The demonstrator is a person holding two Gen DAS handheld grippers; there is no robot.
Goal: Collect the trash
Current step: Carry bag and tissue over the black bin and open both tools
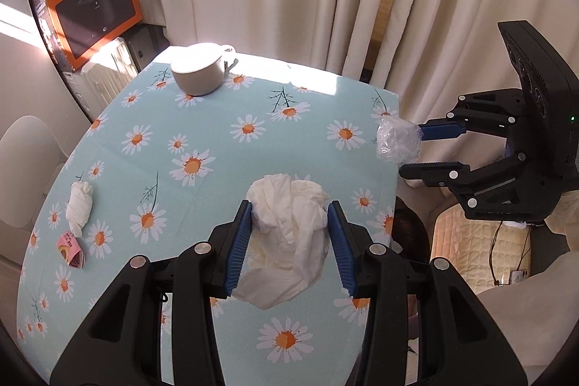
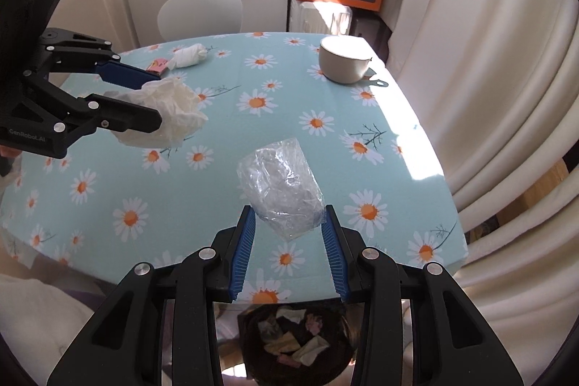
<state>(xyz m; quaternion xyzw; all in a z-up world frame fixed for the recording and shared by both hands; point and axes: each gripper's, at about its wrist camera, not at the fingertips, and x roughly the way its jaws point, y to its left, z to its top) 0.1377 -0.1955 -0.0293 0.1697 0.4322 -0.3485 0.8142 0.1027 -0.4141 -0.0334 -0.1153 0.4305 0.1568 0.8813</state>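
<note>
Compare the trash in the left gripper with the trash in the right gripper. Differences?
Material: the left gripper holds a crumpled white tissue, opaque; the right gripper holds a crumpled clear plastic wrap, see-through.
Size: the tissue looks bulkier, spilling back along the fingers; the plastic wrap sits mostly at and beyond the fingertips.
Shared: both are wadded, pinched between blue pads and lifted off the daisy tablecloth.

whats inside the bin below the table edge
The dark bin holds crumpled paper scraps and a pink wrapper; the right gripper hides its sides, and deeper contents are covered.
</note>
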